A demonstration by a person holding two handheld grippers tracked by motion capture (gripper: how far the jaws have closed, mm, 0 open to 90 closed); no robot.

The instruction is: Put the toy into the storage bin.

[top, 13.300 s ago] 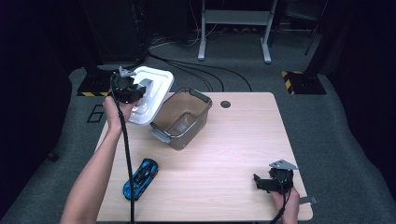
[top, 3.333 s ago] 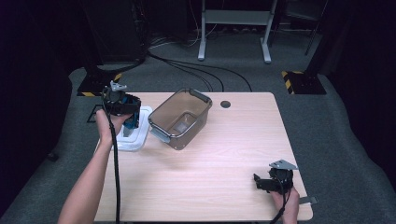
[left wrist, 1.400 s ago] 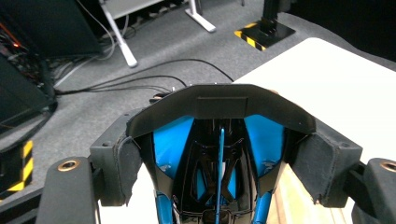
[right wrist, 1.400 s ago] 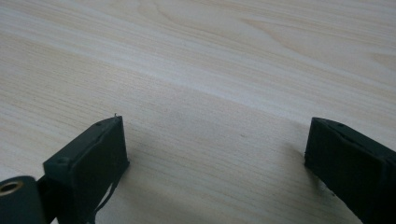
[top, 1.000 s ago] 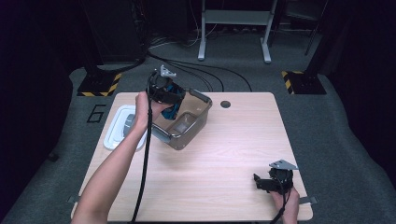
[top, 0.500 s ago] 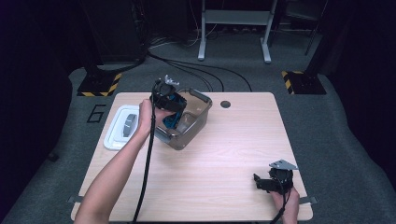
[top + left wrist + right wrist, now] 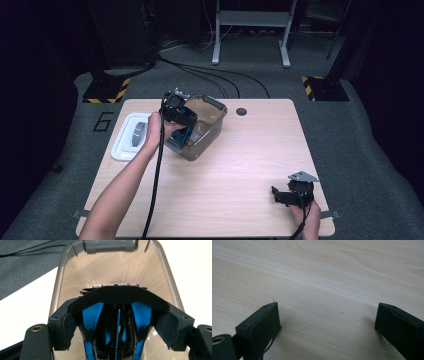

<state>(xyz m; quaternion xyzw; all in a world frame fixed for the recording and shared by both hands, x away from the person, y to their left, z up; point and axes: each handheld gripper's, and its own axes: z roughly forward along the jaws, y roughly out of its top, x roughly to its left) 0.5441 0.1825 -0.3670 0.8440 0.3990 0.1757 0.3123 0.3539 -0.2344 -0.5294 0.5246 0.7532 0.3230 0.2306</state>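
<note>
Counter [image 7: 235, 170]: light wood. Bin [image 7: 207, 131]: clear, grey-tinted, at rear left of centre. Lid [image 7: 129, 135]: white, flat on the counter just left of the bin. Left gripper [image 7: 182, 122]: over the bin's near-left rim, clamped on a blue-and-black toy [image 7: 116, 327] held inside the bin. Right gripper [image 7: 287, 196]: low at the counter's near right corner, jaws spread wide, holding nothing

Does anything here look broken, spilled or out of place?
Mostly tidy. One oddity: the rubbery pad on the left gripper looks torn and frayed at its edge. That gripper holds a blue and black object inside the clear tub, whose white lid lies beside it. Nothing spilled.
</note>
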